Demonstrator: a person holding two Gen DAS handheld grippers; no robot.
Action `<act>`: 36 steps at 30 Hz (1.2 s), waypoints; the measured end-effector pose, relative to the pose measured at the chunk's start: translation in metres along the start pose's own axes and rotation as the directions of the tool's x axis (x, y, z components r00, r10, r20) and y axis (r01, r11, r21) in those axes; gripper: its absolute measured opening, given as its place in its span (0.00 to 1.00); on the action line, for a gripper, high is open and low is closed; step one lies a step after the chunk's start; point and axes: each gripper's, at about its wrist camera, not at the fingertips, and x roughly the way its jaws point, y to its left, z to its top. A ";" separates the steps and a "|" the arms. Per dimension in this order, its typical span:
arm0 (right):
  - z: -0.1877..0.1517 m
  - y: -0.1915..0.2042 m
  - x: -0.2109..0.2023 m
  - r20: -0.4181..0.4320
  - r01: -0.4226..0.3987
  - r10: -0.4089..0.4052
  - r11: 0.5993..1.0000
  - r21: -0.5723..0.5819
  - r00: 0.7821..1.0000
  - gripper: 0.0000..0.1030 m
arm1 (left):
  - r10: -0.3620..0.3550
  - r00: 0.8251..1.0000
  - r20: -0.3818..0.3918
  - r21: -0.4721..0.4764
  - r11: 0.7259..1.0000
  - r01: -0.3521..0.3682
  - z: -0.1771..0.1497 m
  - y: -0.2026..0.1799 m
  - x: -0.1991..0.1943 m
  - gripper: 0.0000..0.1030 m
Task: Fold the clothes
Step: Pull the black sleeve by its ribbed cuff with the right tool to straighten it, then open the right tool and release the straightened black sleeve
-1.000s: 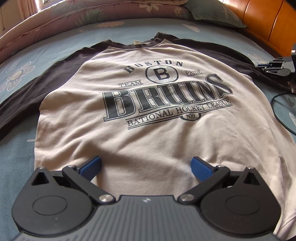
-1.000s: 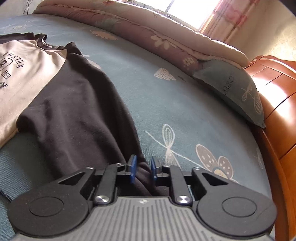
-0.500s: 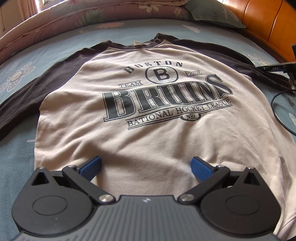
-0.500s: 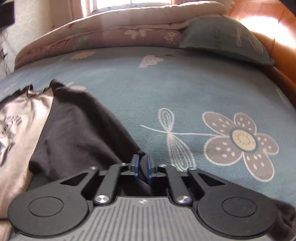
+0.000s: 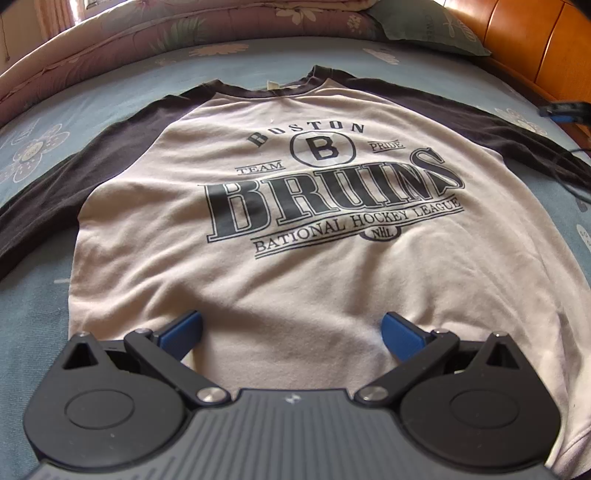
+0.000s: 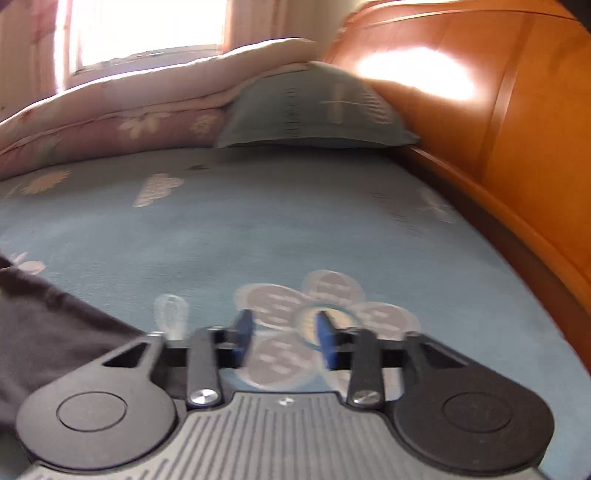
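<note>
— Covering nearly the whole of both views is the bed sheet [image 5: 44,325], blue with pale flowers. What lies at its far edge?

— A rolled quilt [image 5: 155,40] runs along the top of the left wrist view, with a grey-green pillow [image 5: 424,26] at the upper right, and behind that an orange wooden headboard [image 5: 535,48]. In the right wrist view the same headboard fills the upper right.

— And the garment?

— The shirt [image 5: 295,266] lies flat and face up in the centre of the left wrist view, cream body, dark sleeves spreading to the left and right edges, collar toward the top. Its print reads "Boston Bruins". In the right wrist view only a dark sleeve [image 6: 55,332] shows, at the lower left, resting on the sheet.

— How do the fingers stand?

— The left gripper [image 5: 291,332] is spread wide above the shirt's lower part, blue pads far apart; I cannot tell if they touch the cloth. The right gripper [image 6: 284,336] is in the middle of spreading its jaws, nothing between them, only a printed flower [image 6: 325,291] on the sheet beyond. That view is blurred

— Anything smaller?

— A dark cable [image 5: 576,184] at the right edge of the left wrist view, beside the sleeve
</note>
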 end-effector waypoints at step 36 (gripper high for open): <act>-0.047 -0.099 -0.049 -0.045 0.084 -0.072 0.918 0.388 0.996 0.65 | 0.016 0.999 -0.031 -0.015 1.000 -0.016 0.004 -0.004 0.002 0.99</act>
